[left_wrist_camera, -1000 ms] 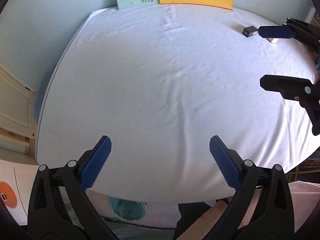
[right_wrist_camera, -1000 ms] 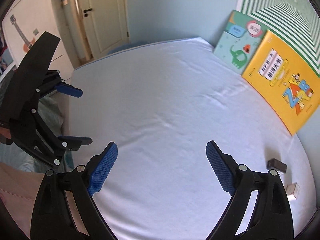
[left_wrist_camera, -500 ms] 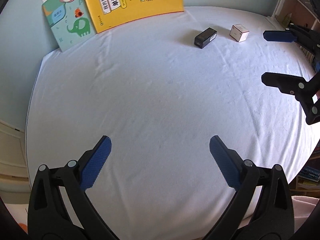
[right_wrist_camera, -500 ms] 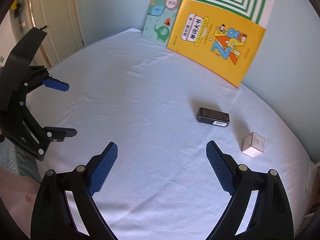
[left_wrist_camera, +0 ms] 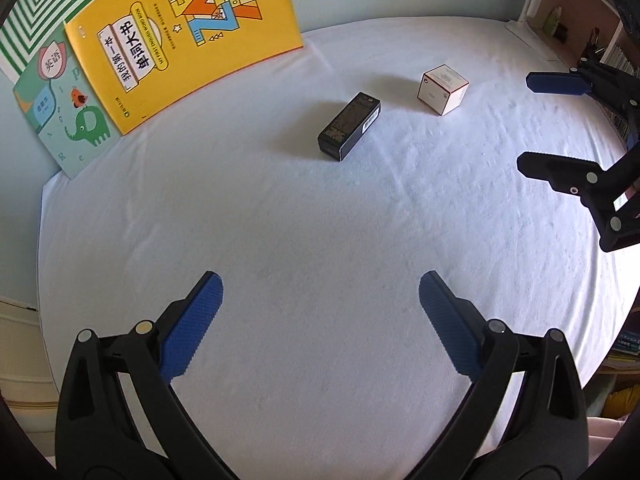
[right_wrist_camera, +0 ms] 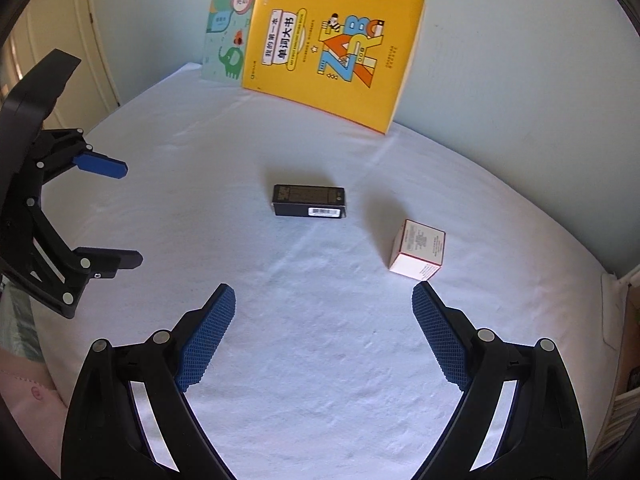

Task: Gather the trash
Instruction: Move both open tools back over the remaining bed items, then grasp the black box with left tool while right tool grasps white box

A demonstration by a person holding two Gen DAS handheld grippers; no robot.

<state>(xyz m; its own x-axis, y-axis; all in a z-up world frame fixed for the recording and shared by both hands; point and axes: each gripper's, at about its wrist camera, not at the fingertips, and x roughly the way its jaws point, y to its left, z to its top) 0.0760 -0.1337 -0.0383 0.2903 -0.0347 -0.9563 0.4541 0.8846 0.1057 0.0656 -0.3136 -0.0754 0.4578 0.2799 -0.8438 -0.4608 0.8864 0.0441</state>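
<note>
1. The left hand-held gripper (left_wrist_camera: 320, 312) hangs over the near part of the bed (left_wrist_camera: 280, 220), its blue pads spread wide with nothing between them.
2. The right hand-held gripper (right_wrist_camera: 324, 320) is also wide open and empty, above the sheet near the bed's right edge (it shows side-on in the left wrist view).
3. A black box (left_wrist_camera: 349, 125) (right_wrist_camera: 309, 200) lies flat on its long side toward the far edge of the bed, apart from both grippers.
4. A white box (left_wrist_camera: 443, 89) (right_wrist_camera: 418, 249) stands near the black one, not touching it, closer to the far right corner.
5. A yellow book (left_wrist_camera: 184, 36) (right_wrist_camera: 332, 56) leans against the wall at the bed's far edge, partly overlapping a green book (left_wrist_camera: 64, 112) (right_wrist_camera: 226, 36) with an elephant on it.
</note>
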